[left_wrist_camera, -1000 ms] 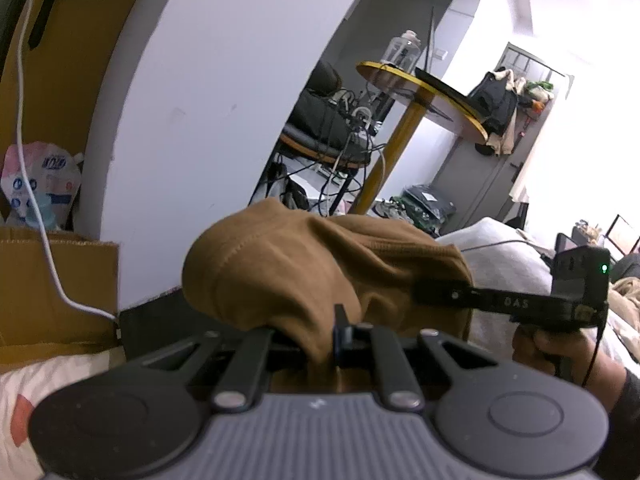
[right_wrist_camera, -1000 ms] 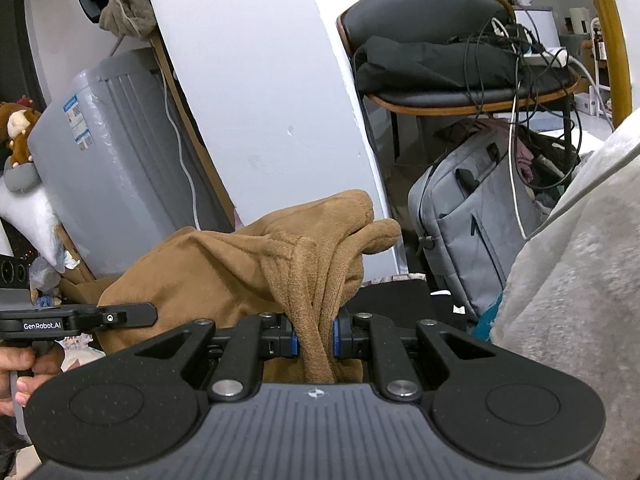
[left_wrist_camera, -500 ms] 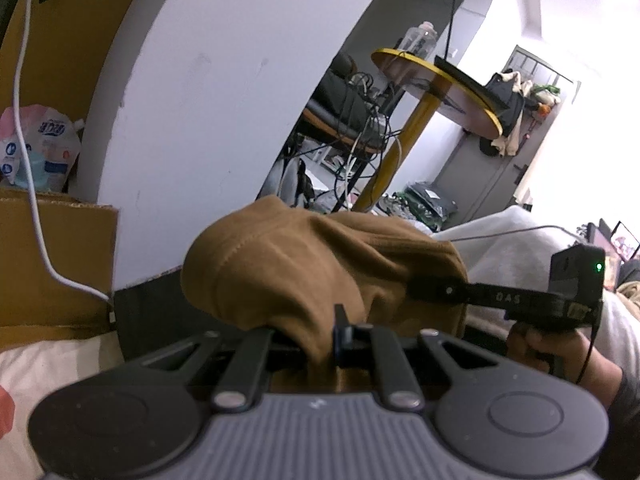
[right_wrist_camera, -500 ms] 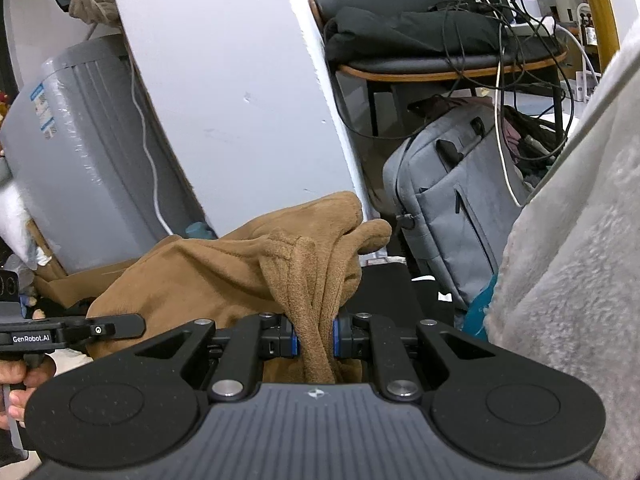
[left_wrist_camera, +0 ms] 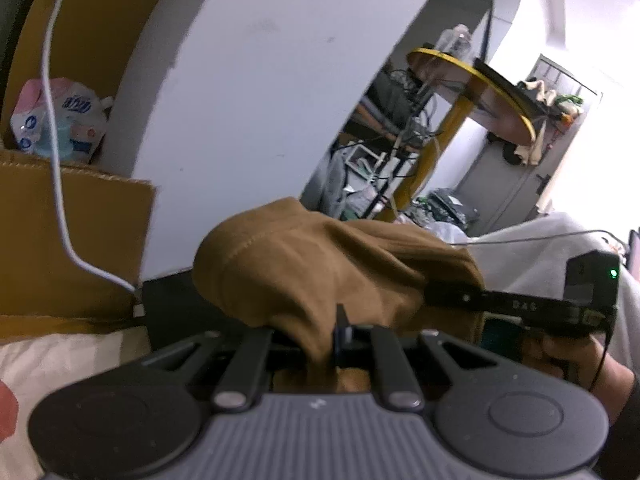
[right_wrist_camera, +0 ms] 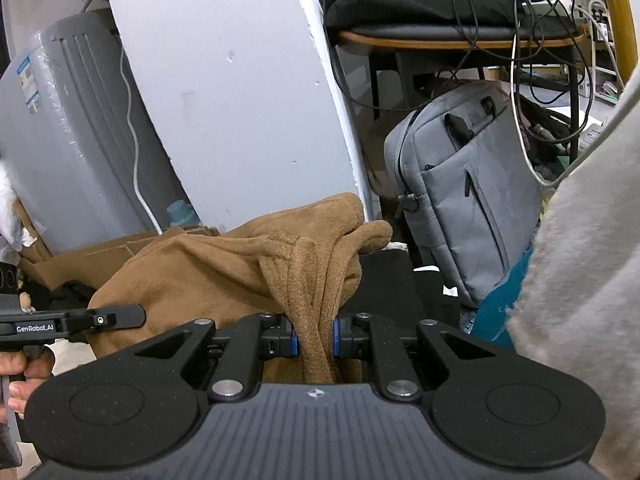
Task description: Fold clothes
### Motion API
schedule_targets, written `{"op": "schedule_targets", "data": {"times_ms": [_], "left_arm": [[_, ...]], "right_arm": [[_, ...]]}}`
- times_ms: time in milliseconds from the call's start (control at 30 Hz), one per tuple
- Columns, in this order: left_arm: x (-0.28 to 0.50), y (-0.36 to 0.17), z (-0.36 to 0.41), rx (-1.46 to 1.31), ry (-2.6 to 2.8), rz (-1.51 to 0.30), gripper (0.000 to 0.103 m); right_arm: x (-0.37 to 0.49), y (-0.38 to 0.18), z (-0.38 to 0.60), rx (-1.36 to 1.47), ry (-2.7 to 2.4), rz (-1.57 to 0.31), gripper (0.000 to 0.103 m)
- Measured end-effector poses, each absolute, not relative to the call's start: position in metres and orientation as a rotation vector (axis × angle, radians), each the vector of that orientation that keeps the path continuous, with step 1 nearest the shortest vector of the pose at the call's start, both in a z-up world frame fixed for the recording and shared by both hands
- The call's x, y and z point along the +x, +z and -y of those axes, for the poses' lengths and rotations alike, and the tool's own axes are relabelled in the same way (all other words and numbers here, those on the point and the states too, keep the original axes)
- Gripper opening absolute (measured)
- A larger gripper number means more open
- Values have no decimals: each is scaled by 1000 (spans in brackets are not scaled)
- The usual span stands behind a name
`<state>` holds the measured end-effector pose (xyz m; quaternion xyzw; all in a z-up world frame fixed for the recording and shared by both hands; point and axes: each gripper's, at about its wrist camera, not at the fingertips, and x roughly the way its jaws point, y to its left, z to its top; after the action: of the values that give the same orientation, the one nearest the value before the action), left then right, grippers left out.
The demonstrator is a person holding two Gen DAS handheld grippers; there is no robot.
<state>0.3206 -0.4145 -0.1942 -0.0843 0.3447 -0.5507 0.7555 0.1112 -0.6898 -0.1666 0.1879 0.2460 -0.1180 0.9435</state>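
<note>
Brown, soft fleece fills the middle of the left wrist view: the garment [left_wrist_camera: 320, 272] bulges in a rounded, stitched hump over the left tool [left_wrist_camera: 320, 344], whose jaws stand narrow and pinch a fold of it, the cloth covering one finger. To the right, the right tool [left_wrist_camera: 520, 304] reaches into the same garment from the side, a hand [left_wrist_camera: 568, 360] gripping its handle. Behind stand a smooth white curved wall [left_wrist_camera: 248, 100], a corrugated cardboard box [left_wrist_camera: 72, 236] with a white cable [left_wrist_camera: 60, 184] hanging over it, and a round yellow-rimmed surface [left_wrist_camera: 472, 92] on a yellow post. A pale blanket [left_wrist_camera: 540, 240] lies to the right. In the right wrist view, the right tool [right_wrist_camera: 314, 338] is almost closed, its blue pads [right_wrist_camera: 291, 340] squeezing a bunched, ribbed edge of the garment [right_wrist_camera: 224, 264], which drapes leftward in loose folds toward the left tool [right_wrist_camera: 80, 322], held by a hand [right_wrist_camera: 24, 372]. A grey padded bag [right_wrist_camera: 460, 188] leans upright beyond; fuzzy pale fabric [right_wrist_camera: 580, 260] fills the right edge. A ridged grey case [right_wrist_camera: 72, 128] stands at left.
</note>
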Motion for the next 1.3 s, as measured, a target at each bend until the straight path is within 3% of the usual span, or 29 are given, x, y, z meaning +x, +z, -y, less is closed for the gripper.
{"op": "schedule_targets", "data": {"times_ms": [567,733,1300], "left_arm": [[347,-202,446,-68,-1143,-833,12],[348,-203,465,105,-1139,-838,13],[376,-249,475,96,-1168,-821,14]], "right_arm": [[152,-173,710,278,-225,-610,16],[168,-182,715,246,-212,-645,16],[215,-218,738,169,-197,-753,17]]}}
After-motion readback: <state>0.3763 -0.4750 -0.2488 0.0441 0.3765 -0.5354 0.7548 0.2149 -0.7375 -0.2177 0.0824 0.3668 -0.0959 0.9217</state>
